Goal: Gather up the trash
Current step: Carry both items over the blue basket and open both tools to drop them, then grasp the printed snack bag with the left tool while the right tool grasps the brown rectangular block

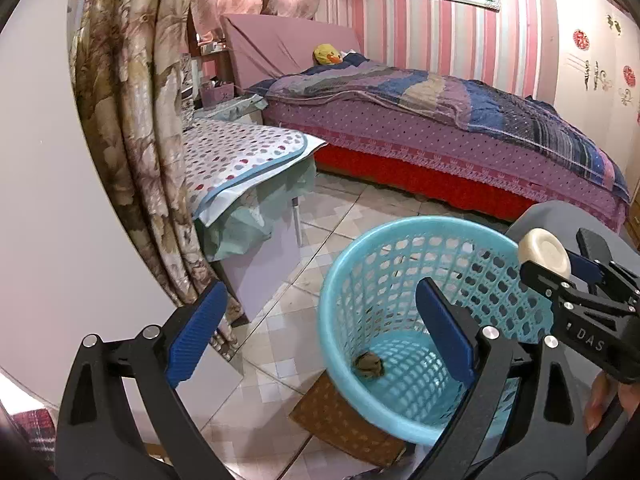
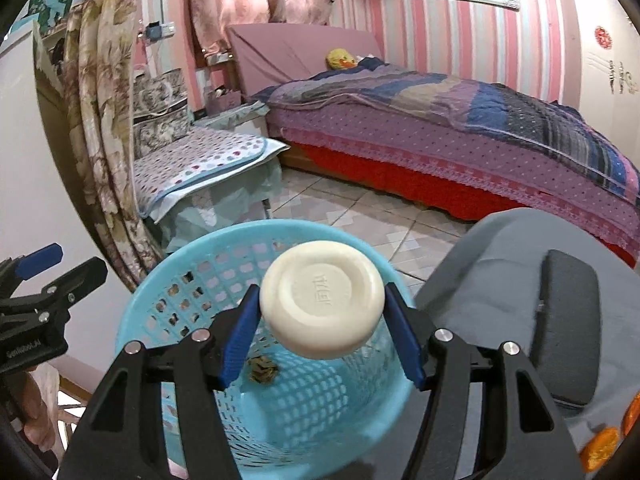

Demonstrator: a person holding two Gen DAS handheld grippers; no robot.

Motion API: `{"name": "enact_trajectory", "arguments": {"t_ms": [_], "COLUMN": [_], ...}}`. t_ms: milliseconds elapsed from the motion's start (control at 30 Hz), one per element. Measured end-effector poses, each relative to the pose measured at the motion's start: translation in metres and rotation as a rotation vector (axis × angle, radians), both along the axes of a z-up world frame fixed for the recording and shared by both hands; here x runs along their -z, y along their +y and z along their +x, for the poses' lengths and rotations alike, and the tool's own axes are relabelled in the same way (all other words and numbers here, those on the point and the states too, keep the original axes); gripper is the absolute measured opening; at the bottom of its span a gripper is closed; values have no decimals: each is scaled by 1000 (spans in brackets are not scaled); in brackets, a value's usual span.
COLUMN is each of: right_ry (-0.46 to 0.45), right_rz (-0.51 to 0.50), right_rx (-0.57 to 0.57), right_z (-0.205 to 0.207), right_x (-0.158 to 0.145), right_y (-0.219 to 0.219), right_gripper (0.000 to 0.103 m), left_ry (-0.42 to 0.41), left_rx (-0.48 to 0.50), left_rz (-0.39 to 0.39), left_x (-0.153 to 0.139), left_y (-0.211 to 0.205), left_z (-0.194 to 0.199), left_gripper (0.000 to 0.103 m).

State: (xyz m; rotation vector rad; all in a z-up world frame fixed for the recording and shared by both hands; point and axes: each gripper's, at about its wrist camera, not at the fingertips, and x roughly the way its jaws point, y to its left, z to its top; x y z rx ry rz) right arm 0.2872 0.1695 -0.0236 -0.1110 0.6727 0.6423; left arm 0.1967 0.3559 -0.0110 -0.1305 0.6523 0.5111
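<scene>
Tiled floor [image 1: 352, 208], bed [image 1: 440, 120], blue basket [image 1: 340, 280] on box [image 1: 340, 420].

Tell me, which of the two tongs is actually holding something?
The right tongs: their blue pads pinch a round white soap bar above the blue basket. The left tongs gape wide with nothing between them.

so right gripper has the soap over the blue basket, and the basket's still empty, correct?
Not empty: a small crumpled brownish scrap lies on the basket bottom, clear in both wrist views. The rest holds: the right gripper grips the soap over the basket.
</scene>
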Motion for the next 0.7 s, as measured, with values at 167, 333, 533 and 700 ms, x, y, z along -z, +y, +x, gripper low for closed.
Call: {"name": "enact_trajectory", "arguments": {"t_ms": [167,333,533,700], "right_ry": [-8,-28,-82,-98], "right_rz": [4,16,24,4], "right_rx": [-17,4,75,188], "right_z": [-4,-13,-38,-68], "right_x": [-3,-13,-36,-51], "right_y": [1,-28,-108,-212], "right_gripper": [85,88,89,89], "left_ry": [1,-19,-65,-83], "left_rx": [-19,-32,10,80], "left_rz": [-7,-8,0,-39], "left_x": [-1,-10,-30,-37], "left_y": [-1,-14,-69,-131], "left_z": [-9,-16,-30,-40], "left_gripper": [92,92,98,98]}}
